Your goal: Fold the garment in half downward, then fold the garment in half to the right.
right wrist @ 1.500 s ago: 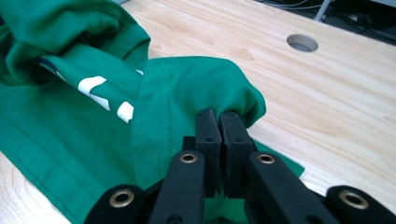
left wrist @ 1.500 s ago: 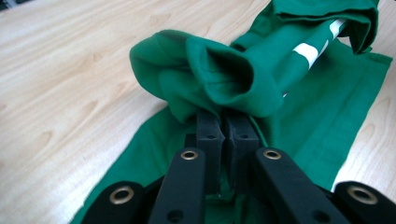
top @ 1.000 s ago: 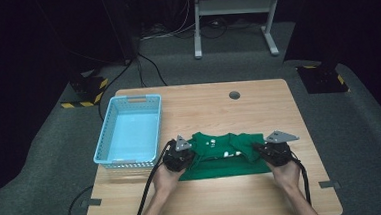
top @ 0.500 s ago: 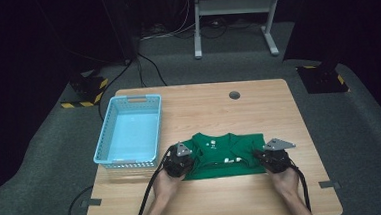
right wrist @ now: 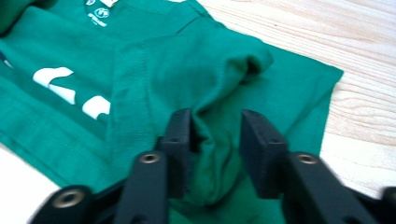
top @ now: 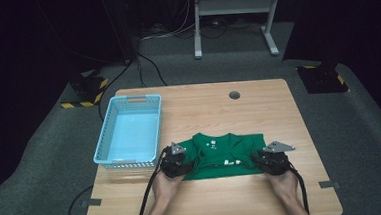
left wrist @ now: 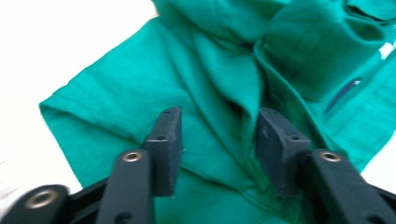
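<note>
Both grippers sit on the green shirt (top: 221,155) — left gripper (left wrist: 218,140) fingers parted over loose folds, right gripper (right wrist: 215,140) fingers half-open around a raised fold.

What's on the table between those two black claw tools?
A green shirt, folded, spans from the left gripper to the right gripper in the high view; each gripper's open jaws straddle its cloth.

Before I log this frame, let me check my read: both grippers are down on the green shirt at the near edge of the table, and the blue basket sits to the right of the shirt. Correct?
Not quite. The blue basket sits to the left of the green shirt, not the right, as the high view shows. The rest holds: the left gripper and right gripper are both down on the shirt near the table's front edge.
</note>
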Action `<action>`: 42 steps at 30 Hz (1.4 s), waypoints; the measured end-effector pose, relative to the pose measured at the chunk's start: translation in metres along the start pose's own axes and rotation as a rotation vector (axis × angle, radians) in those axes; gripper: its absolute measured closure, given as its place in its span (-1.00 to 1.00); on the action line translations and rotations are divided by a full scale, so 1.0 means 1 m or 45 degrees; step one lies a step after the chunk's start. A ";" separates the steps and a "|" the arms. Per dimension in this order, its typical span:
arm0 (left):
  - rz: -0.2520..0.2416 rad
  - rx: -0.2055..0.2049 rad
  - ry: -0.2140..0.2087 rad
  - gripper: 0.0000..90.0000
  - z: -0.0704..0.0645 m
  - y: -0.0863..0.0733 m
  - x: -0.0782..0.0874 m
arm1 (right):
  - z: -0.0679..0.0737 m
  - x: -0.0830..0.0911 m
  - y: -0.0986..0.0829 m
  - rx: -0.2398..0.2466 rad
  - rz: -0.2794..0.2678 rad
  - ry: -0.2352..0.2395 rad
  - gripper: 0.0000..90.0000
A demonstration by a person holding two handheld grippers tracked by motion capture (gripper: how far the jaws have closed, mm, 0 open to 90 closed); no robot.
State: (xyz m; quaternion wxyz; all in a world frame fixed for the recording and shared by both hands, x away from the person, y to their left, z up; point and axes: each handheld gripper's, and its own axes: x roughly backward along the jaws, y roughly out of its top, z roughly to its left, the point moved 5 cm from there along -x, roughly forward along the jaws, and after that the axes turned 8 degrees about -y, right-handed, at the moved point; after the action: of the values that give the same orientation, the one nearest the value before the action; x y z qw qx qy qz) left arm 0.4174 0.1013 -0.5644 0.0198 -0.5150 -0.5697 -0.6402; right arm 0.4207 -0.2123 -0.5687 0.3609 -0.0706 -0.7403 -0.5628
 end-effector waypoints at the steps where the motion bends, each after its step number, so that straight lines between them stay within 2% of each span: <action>1: -0.002 0.004 0.008 0.11 0.001 0.000 -0.001 | -0.001 0.000 0.000 -0.012 0.002 -0.003 0.29; 3: -0.006 0.008 0.025 0.04 0.001 0.000 -0.002 | -0.003 -0.001 -0.001 -0.022 0.006 -0.005 0.23; 7: -0.003 -0.007 0.044 0.01 0.001 0.001 -0.005 | -0.004 -0.003 -0.001 0.002 0.007 -0.012 0.17; 24: 0.007 -0.031 0.044 -0.02 0.001 0.003 -0.007 | -0.004 -0.004 -0.001 0.055 0.024 -0.046 0.16; 31: 0.024 -0.055 0.039 -0.02 -0.005 0.007 -0.012 | -0.013 -0.003 -0.005 0.008 0.021 -0.037 0.16; 36: 0.027 -0.060 0.023 -0.03 -0.010 0.011 -0.018 | -0.021 0.000 -0.007 0.013 0.033 -0.060 0.15; 42: 0.040 -0.099 0.012 -0.03 -0.019 0.019 -0.027 | -0.032 0.004 -0.012 -0.011 0.046 -0.094 0.15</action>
State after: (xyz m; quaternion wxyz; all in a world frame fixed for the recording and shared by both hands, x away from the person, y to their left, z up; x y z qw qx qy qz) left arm 0.4294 0.0652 -0.5663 0.0126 -0.5213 -0.5362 -0.6638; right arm 0.4265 -0.2458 -0.5720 0.3432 -0.1062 -0.7493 -0.5563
